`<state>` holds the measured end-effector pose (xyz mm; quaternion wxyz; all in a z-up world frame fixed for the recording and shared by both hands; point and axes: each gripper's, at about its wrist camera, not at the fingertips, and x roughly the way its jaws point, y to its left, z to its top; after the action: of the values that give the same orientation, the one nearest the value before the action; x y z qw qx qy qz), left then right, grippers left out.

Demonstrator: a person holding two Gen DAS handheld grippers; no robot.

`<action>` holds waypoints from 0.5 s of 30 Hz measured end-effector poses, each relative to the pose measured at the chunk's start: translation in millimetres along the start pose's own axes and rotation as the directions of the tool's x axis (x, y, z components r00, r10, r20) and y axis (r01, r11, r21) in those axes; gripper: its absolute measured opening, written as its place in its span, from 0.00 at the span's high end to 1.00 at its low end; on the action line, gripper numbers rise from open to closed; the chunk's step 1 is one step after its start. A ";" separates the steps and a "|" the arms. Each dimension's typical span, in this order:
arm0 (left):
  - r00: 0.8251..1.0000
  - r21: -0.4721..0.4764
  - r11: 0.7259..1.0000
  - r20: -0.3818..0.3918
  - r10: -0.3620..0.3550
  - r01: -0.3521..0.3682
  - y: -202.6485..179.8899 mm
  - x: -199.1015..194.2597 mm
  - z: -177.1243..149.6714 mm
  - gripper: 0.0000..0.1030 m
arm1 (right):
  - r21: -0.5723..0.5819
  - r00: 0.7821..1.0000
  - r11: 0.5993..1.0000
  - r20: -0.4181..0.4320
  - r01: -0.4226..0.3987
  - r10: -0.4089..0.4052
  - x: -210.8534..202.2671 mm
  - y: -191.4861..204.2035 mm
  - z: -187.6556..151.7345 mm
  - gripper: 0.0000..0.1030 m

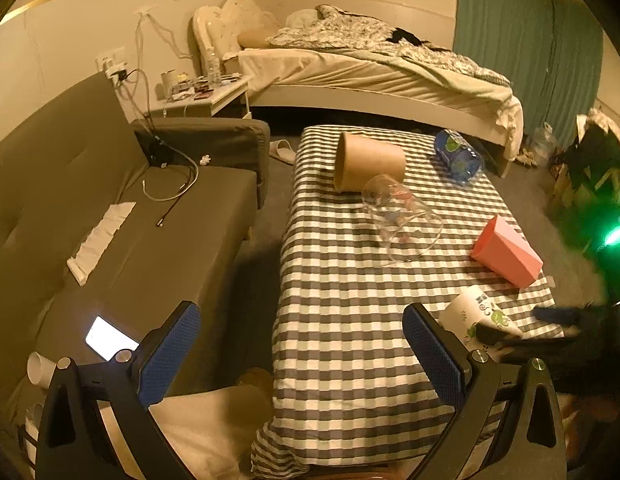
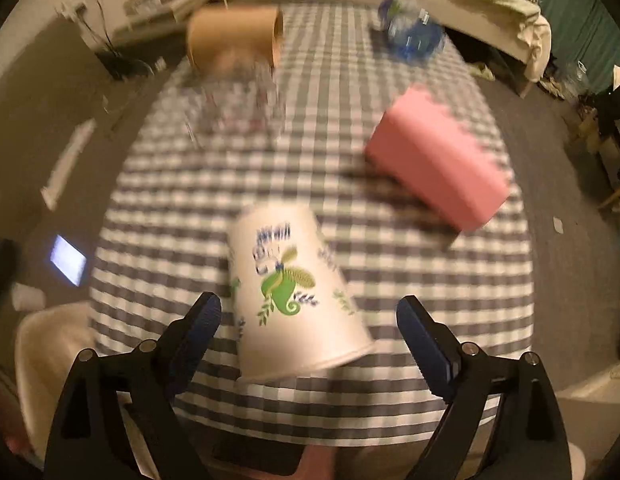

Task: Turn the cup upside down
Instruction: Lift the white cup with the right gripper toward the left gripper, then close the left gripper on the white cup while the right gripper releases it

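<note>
A white paper cup [image 2: 290, 292] with a green and blue print stands upside down, rim on the checked tablecloth [image 2: 349, 80], slightly tilted and blurred. My right gripper [image 2: 310, 320] is open, its fingers either side of the cup and apart from it. In the left wrist view the same cup [image 1: 475, 314] is at the table's right front, with the right gripper's dark fingers [image 1: 549, 316] beside it. My left gripper [image 1: 302, 344] is open and empty over the table's front left edge.
On the table lie a brown paper cup [image 1: 369, 162], a clear glass cup [image 1: 401, 220], a pink box [image 1: 507, 250] and a crushed blue bottle [image 1: 457, 158]. A grey sofa [image 1: 110, 208] with a lit phone [image 1: 110, 338] is left. A bed [image 1: 369, 68] stands behind.
</note>
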<state>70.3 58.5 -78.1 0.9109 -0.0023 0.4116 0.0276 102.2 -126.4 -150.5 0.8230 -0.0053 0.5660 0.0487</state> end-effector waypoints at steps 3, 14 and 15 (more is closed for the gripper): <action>1.000 0.026 1.000 -0.015 -0.012 0.012 -17.3 -0.7 13.5 0.00 | 0.004 0.996 1.000 0.085 -0.011 0.011 -33.1 -16.6 6.9 0.12; 0.973 0.024 0.997 -0.220 -0.070 0.077 -105.5 45.7 50.1 0.00 | 0.041 0.983 0.992 0.139 0.118 -0.123 -65.4 -101.5 14.8 0.11; 0.963 0.017 0.997 -0.259 -0.070 0.077 -111.5 54.7 48.5 0.00 | 0.049 0.983 0.992 0.136 0.119 -0.125 -66.4 -109.5 12.9 0.11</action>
<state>148.6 -48.9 -89.1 0.8498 -0.0089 0.5268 -0.0123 100.1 -239.5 -89.1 0.8618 -0.0198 0.5067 -0.0130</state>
